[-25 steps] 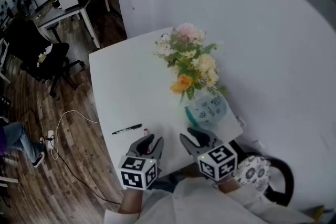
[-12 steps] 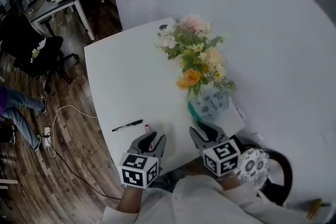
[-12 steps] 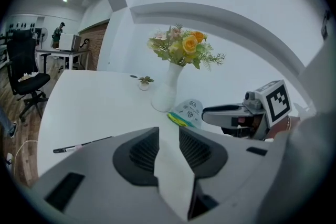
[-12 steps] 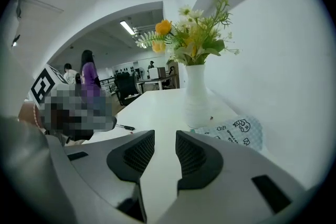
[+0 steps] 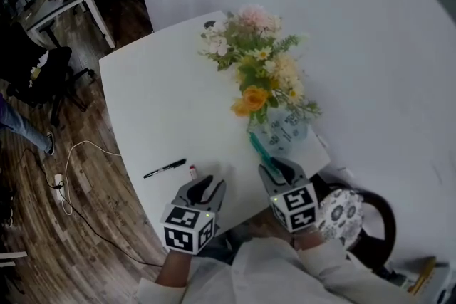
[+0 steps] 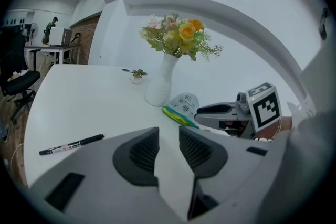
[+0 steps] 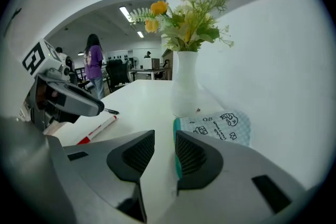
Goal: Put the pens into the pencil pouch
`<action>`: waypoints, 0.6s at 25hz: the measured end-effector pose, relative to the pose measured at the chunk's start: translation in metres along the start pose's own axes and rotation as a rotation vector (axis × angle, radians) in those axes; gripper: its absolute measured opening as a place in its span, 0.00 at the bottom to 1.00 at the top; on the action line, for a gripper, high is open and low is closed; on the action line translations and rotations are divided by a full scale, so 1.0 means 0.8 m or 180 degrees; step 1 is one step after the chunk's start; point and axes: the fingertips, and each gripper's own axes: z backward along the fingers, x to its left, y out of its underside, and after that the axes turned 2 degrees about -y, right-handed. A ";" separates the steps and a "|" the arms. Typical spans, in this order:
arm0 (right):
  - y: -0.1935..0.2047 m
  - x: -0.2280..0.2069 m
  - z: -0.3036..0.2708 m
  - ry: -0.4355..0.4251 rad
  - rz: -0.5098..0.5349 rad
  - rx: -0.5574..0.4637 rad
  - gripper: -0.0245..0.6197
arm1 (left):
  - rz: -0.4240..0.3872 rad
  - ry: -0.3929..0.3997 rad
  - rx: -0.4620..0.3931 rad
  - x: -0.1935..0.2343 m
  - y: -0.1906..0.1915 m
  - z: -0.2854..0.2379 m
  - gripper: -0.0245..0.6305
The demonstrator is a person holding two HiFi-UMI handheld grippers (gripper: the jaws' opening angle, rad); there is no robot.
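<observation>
Nothing is in the bag yet, folks: both pens lie out on the white table (image 5: pixel 160 100). The black pen (image 5: pixel 165 168) is at the lower left of the head view, and the red-and-white marker (image 7: pixel 97 130) is just beside its right end. The pencil pouch (image 5: pixel 283 133), checked with a teal zipper edge, lies flat at the foot of the flower vase (image 7: pixel 185 84), right of centre. The left gripper (image 5: pixel 209 185) hovers near the marker, its jaws parted by a narrow gap with only bare tabletop between them. The right gripper (image 5: pixel 279 167) is up at the pouch, jaws also slightly apart. The teal edge runs along the inner face of its right jaw (lined up, but not pinched as far as I can tell). My read is that the whole job lies ahead: open the pouch, then load two pens.
</observation>
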 end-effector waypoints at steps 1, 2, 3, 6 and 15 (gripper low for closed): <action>0.002 0.000 -0.003 0.0009 0.0029 0.0025 0.22 | -0.0002 0.0006 0.0013 0.000 0.001 -0.001 0.22; 0.004 -0.002 -0.006 0.0019 0.0047 0.0051 0.22 | -0.0004 0.0012 0.0027 0.000 0.002 -0.001 0.22; 0.008 -0.004 -0.009 0.0032 0.0054 0.0076 0.22 | -0.0007 0.0017 0.0043 0.000 0.004 -0.002 0.22; 0.017 -0.014 -0.019 0.0089 0.0064 0.0147 0.22 | -0.0032 0.0028 0.0102 0.000 0.008 -0.005 0.22; 0.035 -0.027 -0.049 0.0107 0.0176 0.0377 0.22 | -0.0056 0.0018 0.0183 0.002 0.015 -0.011 0.22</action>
